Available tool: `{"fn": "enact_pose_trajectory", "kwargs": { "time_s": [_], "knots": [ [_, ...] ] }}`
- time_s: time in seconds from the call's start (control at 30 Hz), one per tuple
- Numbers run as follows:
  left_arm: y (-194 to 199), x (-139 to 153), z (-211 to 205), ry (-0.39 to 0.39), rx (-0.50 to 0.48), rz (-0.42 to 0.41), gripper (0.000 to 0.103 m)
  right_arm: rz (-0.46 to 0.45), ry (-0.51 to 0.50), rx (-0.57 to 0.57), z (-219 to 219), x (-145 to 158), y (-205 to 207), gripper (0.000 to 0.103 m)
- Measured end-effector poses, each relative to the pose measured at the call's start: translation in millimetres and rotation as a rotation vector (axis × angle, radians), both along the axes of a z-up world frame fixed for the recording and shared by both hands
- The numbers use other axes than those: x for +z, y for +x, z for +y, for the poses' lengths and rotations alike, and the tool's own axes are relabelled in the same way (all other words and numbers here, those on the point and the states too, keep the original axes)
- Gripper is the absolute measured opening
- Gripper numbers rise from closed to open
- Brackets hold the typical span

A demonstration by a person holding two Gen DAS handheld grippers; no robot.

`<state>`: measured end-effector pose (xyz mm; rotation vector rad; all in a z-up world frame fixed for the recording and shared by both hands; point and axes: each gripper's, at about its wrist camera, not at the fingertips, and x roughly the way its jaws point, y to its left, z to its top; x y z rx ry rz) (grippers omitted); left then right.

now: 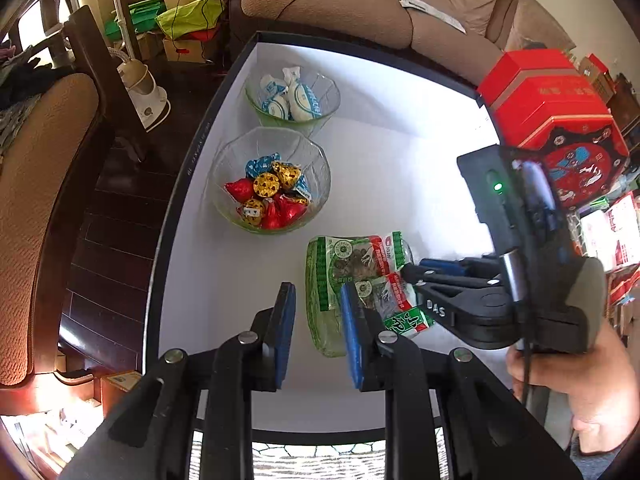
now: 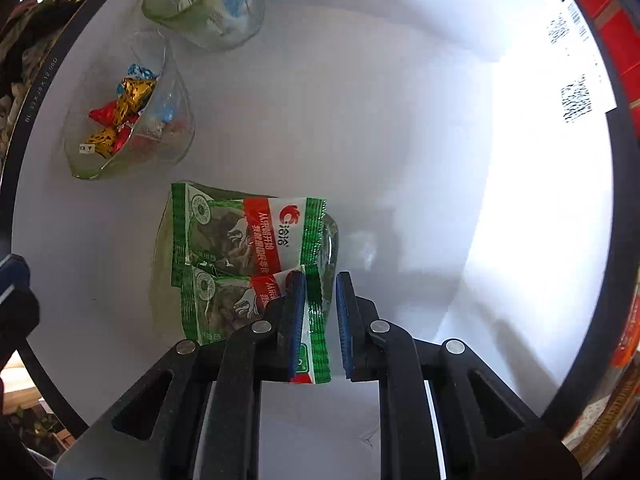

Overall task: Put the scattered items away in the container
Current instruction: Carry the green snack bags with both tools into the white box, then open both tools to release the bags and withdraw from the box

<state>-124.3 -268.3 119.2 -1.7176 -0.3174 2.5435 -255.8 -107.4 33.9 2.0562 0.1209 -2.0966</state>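
Right tool (image 2: 318,308), jaws apart, straddles the near edge of the lower green snack packet (image 2: 224,304) lying in a glass dish (image 1: 320,332) near the tabletop's (image 2: 400,120) front edge, while the left tool (image 1: 316,320) hovers released just beside it.

3 bowls (image 1: 271,180), 2 packets (image 2: 244,236).

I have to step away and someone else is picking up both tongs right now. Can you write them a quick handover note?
Left tongs: open, empty, hovering at the near glass bowl.
Right tongs: open, straddling the edge of the lower green seed packet, not clamped.
Both seed packets, including the upper one, lie on that bowl.
Done: foil chocolates in the middle bowl, white-blue candies in the far bowl.
Left: probably just release and withdraw; no other loose items show on the white table.
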Motion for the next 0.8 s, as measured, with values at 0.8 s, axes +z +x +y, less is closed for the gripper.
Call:
{"fn": "enact_pose_trajectory", "kwargs": {
  "time_s": [0.8],
  "knots": [
    [7.2, 14.5, -52.7, 0.042, 0.041, 0.031, 0.023, -0.177, -0.161, 0.074, -12.1, 4.9, -8.8, 0.024]
  ]
}}
